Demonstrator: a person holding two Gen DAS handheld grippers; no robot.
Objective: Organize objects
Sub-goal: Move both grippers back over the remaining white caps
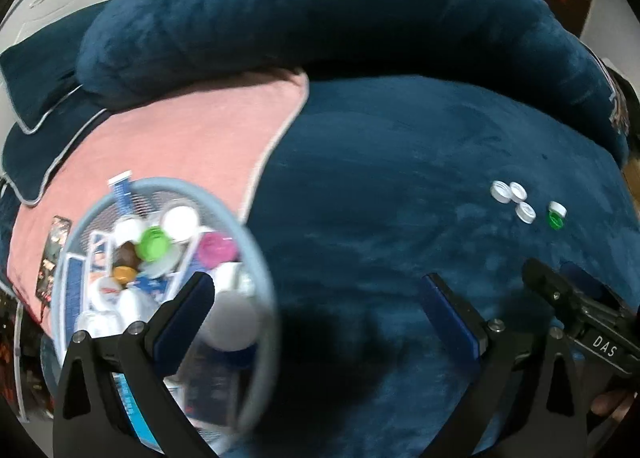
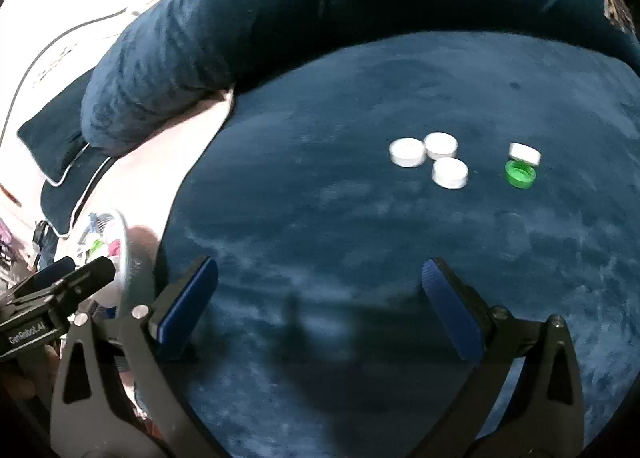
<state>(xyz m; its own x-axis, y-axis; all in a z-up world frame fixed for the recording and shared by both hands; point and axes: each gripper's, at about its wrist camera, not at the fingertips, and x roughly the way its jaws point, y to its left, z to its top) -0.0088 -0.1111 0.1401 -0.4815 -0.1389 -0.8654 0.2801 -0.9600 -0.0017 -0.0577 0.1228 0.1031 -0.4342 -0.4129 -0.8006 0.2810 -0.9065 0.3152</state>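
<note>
1. Step in hand, as I read it: you're between picks. Both tongs are spread wide w/ nothing between the pads, hovering over the blue plush surface (image 2: pixel 320 218).
2. Left gripper (image 1: pixel 320 314): jaws apart, empty. The basket (image 1: pixel 256 250) of mixed caps and small items sits under its left finger, partly blurred, so I can't say exactly what's in it beyond a green lid (image 1: pixel 153 244), a pink lid (image 1: pixel 216 249) and some white ones.
3. Right gripper (image 2: pixel 320 298): jaws apart, empty. Ahead and slightly right of it lie three white caps (image 2: pixel 430 158), touching in a cluster.
4. Further right: a green cap (image 2: pixel 520 174), open side up, w/ one more white cap (image 2: pixel 525 152) leaning at its far edge.
5. Next move prob. calls for another cap out of the basket, then setting it by its colour group. Low, flat caps: come down square.
</note>
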